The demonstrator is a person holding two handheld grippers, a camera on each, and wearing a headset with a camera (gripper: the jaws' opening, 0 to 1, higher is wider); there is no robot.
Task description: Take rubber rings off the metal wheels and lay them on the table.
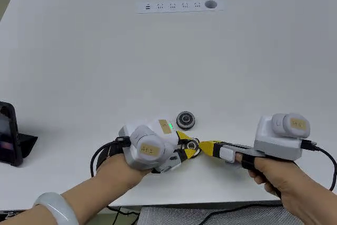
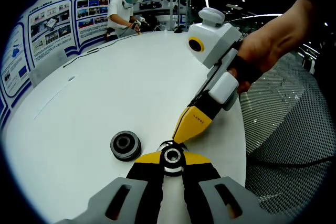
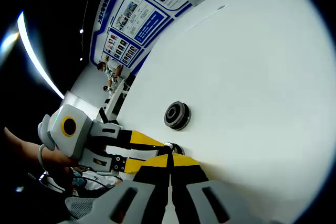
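Left gripper (image 1: 185,145) is pinching a small silver metal wheel (image 2: 172,157) between its yellow-tipped fingers. Right gripper (image 3: 168,160) is meeting it tip to tip, fingers pressed together at the wheel's rim; whether they are gripping anything there, cannot tell. A second metal wheel (image 3: 177,115), wearing its black rubber ring (image 2: 114,141), is lying just beyond both fingertips on the white table (image 1: 158,61). Judging: first ring is being worked, none laid down yet.

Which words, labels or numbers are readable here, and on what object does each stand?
No text is readable.
Yellow sticker on left gripper, another on right gripper: too small.
Wall posters: blurred.
Print on right gripper's yellow finger: blurred.
Marks on the power strip: too small.
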